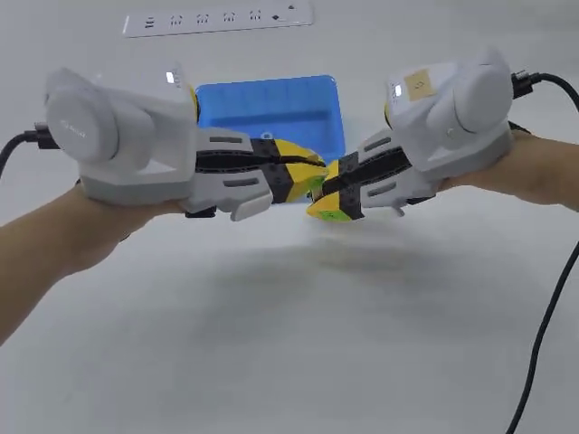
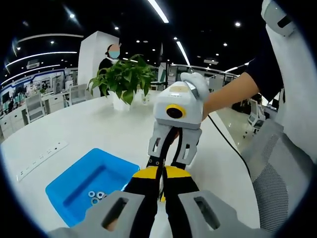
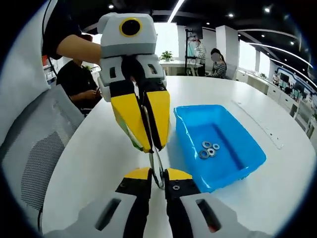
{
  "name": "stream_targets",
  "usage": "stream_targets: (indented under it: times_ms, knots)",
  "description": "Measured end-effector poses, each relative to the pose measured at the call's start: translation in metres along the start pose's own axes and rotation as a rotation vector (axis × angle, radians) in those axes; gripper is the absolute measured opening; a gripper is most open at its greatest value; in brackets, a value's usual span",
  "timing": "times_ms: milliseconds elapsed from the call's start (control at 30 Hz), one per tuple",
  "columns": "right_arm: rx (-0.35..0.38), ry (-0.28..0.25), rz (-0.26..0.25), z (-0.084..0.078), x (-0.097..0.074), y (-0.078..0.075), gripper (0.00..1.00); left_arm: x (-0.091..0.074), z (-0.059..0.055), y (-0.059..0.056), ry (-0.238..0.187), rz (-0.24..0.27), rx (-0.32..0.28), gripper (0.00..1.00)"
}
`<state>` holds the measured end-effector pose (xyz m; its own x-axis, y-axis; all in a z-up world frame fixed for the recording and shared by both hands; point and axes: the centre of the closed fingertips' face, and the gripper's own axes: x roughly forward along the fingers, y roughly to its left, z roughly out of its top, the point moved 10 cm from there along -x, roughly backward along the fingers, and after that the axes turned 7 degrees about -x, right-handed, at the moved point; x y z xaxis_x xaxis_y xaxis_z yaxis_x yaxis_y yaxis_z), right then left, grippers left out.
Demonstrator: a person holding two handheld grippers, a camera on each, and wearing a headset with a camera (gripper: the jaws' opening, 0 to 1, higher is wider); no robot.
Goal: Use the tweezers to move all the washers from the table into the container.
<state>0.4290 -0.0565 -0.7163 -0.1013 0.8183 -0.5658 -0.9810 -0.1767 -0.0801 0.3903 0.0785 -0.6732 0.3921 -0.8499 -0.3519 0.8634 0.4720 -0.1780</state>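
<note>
Over the white table, my left gripper [image 1: 312, 172] and right gripper [image 1: 327, 203] meet tip to tip in front of the blue container [image 1: 271, 99]. In the right gripper view the left gripper [image 3: 151, 146] reaches down with its yellow jaws shut on thin metal tweezers [image 3: 157, 166]. The tweezers' lower end sits between the right gripper's [image 3: 158, 174] jaws, which are closed on it. In the left gripper view, the left gripper [image 2: 162, 173] faces the right gripper's white body. Several washers [image 3: 209, 148] lie in the container [image 3: 233, 171]; the same washers [image 2: 95, 195] also appear inside it [image 2: 74, 183].
A white power strip [image 1: 217, 18] lies behind the container. Black cables [image 1: 547, 325] trail from both grippers. A potted plant [image 2: 124, 77] stands at the table's far end. A grey mesh chair [image 3: 39, 148] sits beside the table, and people are in the background.
</note>
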Motion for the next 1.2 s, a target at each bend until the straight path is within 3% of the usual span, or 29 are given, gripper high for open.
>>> stream_targets:
  times_ms: [267,367,467,867,967,1200]
  knots:
    - [-0.006,-0.004,-0.017,-0.001,-0.002,0.002,0.10,0.005,0.000,-0.004,0.018,0.018,0.016,0.07]
    - [0.009,-0.012,-0.020,-0.001,-0.001,0.003,0.10,0.007,-0.006,-0.007,0.066,-0.002,0.019,0.18]
    - [0.000,-0.010,-0.018,0.000,0.000,0.003,0.10,0.007,-0.007,-0.009,0.074,-0.003,0.016,0.23]
    - [0.008,-0.027,-0.031,0.007,-0.002,0.001,0.10,-0.008,-0.001,-0.007,0.049,0.052,-0.001,0.30]
    - [0.005,-0.033,-0.036,0.012,-0.004,0.002,0.10,-0.017,-0.001,-0.010,0.011,0.074,-0.007,0.35]
    - [-0.012,-0.039,-0.045,0.024,-0.010,0.006,0.10,-0.042,-0.007,-0.017,0.006,0.100,-0.041,0.40]
